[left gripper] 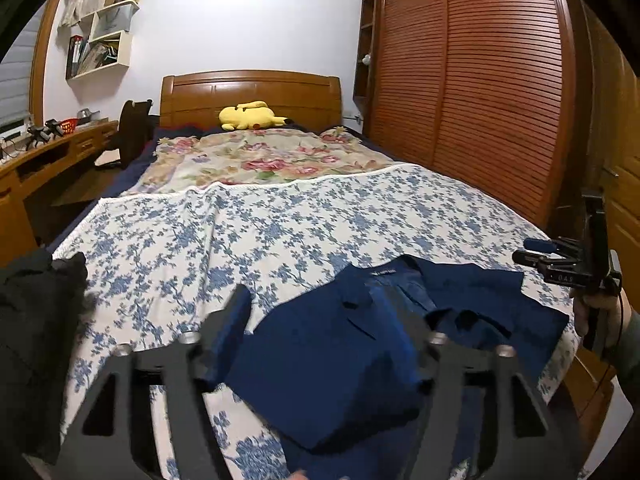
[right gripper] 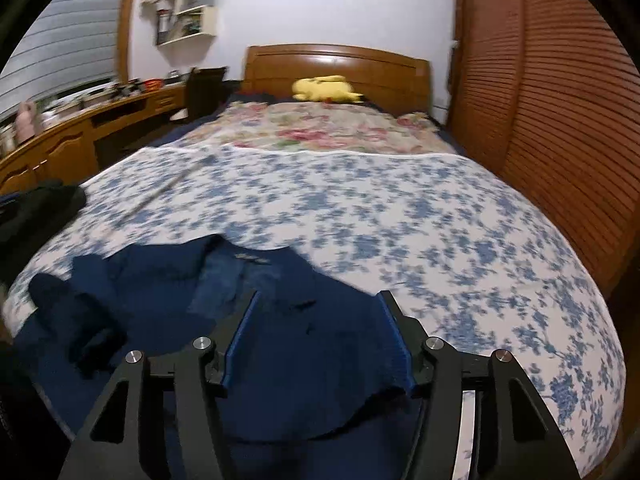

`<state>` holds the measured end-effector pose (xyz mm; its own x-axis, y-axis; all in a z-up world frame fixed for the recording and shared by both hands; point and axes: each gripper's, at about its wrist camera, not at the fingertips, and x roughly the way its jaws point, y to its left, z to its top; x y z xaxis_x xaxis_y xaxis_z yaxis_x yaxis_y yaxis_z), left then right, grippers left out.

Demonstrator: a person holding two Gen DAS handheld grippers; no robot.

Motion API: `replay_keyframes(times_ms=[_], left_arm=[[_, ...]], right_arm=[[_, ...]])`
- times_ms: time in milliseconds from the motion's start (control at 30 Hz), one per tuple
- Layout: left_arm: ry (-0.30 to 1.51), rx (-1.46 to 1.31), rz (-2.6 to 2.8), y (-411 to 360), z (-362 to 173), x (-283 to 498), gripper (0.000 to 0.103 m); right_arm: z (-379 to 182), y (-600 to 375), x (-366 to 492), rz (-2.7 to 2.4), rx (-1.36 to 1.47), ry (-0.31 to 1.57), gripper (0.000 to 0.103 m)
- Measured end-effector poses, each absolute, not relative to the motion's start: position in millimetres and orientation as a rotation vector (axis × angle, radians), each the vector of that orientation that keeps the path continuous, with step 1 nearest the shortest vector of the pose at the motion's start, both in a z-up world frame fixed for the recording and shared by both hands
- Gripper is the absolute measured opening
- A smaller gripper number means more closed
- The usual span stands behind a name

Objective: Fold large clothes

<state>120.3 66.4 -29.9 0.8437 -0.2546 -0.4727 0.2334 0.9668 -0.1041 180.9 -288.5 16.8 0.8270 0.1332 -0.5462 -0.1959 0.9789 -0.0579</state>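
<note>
From the left wrist, the left gripper (left gripper: 320, 320) stands open over the navy garment (left gripper: 332, 364) at the foot of the bed (left gripper: 280, 220), gripping nothing; the right gripper (left gripper: 560, 260) shows beyond the garment. The right wrist shows only its own open, empty jaws above that garment (right gripper: 280, 352), plus a dark bundle (right gripper: 40, 204) beside it.

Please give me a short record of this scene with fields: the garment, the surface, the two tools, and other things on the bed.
garment: navy blue jacket, partly folded, lying at the near end of the bed
surface: blue floral sheet
left tool: open, above the jacket
right tool: open, above the jacket, gripping nothing
other clothes: black garment at the left edge
far end: yellow plush toy by the headboard
</note>
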Motion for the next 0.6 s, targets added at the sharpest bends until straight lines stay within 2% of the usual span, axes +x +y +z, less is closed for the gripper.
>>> replay_keyframes(times_ms=[133,500,533,567,600], left_arm=[[0.511,-0.047,-0.255,70,-37,112,0.073],[0.527,-0.066,-0.224,93,-47,104,0.073],[0.528,-0.063,-0.221,94,-49,102,0.073],[0.528,-0.062,-0.217,96,-50,100,0.073],[0.529,-0.064,-0.212,99,-51,98,0.073]], right_arm=[[14,-263,166,0.265,-0.142,0.609,0.061],[-22,-226,165,0.360,-0.289,0.822,0.060],[-22,-227,170,0.345,-0.306,0.821,0.045],[-20,-229,175,0.336,-0.319,0.819,0.022],[-18,-231,183,0.330,-0.322,0.824,0.014]])
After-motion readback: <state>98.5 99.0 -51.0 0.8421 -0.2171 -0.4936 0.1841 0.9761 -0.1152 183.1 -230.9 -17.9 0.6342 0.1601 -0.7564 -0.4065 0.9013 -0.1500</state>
